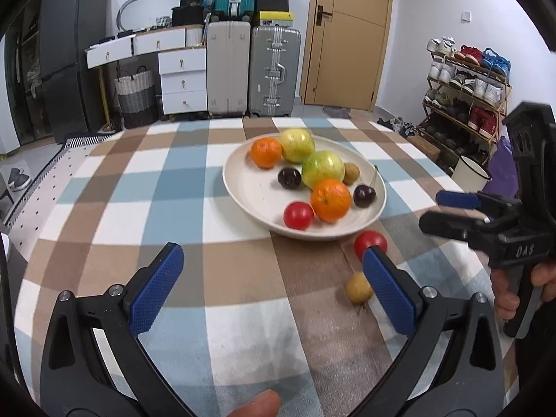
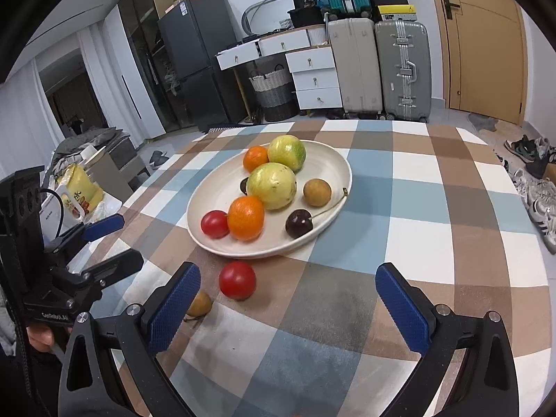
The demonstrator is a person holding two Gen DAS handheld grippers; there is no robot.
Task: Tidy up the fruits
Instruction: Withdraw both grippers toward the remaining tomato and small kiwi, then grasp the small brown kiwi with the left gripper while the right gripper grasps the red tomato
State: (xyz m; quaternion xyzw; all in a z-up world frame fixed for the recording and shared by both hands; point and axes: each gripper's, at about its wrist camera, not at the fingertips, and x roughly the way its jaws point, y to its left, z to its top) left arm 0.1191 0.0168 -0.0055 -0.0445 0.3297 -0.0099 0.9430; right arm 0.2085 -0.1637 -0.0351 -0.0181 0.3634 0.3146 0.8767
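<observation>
Left gripper [image 1: 272, 264] fingers spread wide, pinching nothing; right gripper [image 2: 288, 285] fingers likewise spread and empty. Between pickups, judging by this. Just short of the plate [image 2: 208, 239], on the desk [image 2: 417, 236] toward its near edge: a red tomato [image 2: 237, 279] and a small brown fruit [image 2: 201, 304]. Next: straddle one stray fruit, close gently, lift over the rim onto bare plate

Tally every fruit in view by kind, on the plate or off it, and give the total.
Oranges: 2
Green fruits: 2
Cherries: 2
Tomatoes: 2
Small brown fruits: 2
Total: 10
</observation>
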